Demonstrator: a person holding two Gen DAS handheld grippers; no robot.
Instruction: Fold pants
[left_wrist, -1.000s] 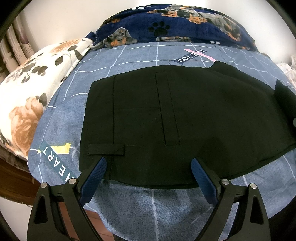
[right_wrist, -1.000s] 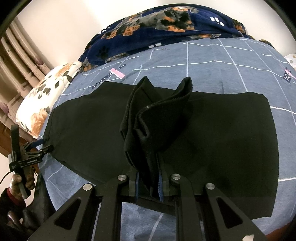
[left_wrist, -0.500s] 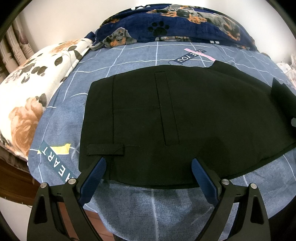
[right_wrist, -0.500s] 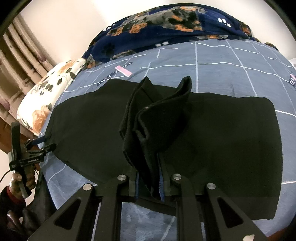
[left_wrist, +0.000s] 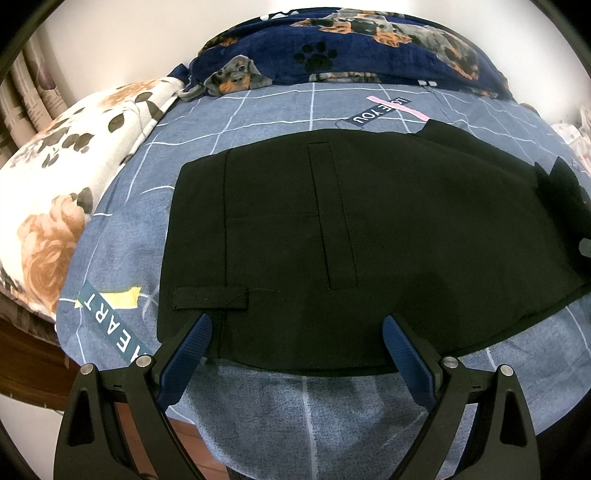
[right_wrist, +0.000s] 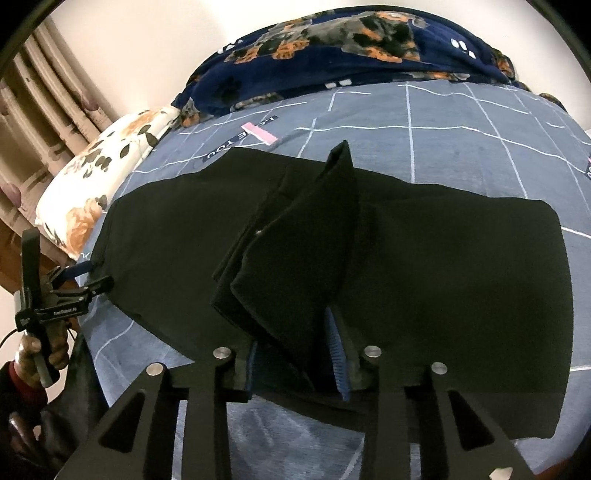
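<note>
1. Black and matte, the pants (left_wrist: 332, 236) lie spread flat across the blue grid-patterned bed sheet (left_wrist: 332, 413), stitched seams and a belt loop (left_wrist: 210, 298) showing near the waistband end.
2. Over in the right wrist view, the pants (right_wrist: 461, 280) have one bunch of cloth pulled up into a standing, pointed fold in the middle, while the rest stays flat on the bed.
3. Left hand-held gripper (left_wrist: 295, 354) sits at the near edge of the fabric, jaws spread wide, blue pads straddling the hem; nothing is pinched between them.
4. Right hand-held gripper (right_wrist: 297, 363) has that raised fold between its blue pads; its jaws have just been opening, and a gap now shows on the right pad's side, so the grip looks loosened.
5. From the right wrist view, the left hand-held gripper appears at the pants' far left corner, a hand (right_wrist: 37, 354) wrapped round its handle.
6. Count: one pair of pants, two grippers, one floral pillow (left_wrist: 62, 192), one navy dog-print blanket (left_wrist: 351, 48) at the far end of the bed.
</note>
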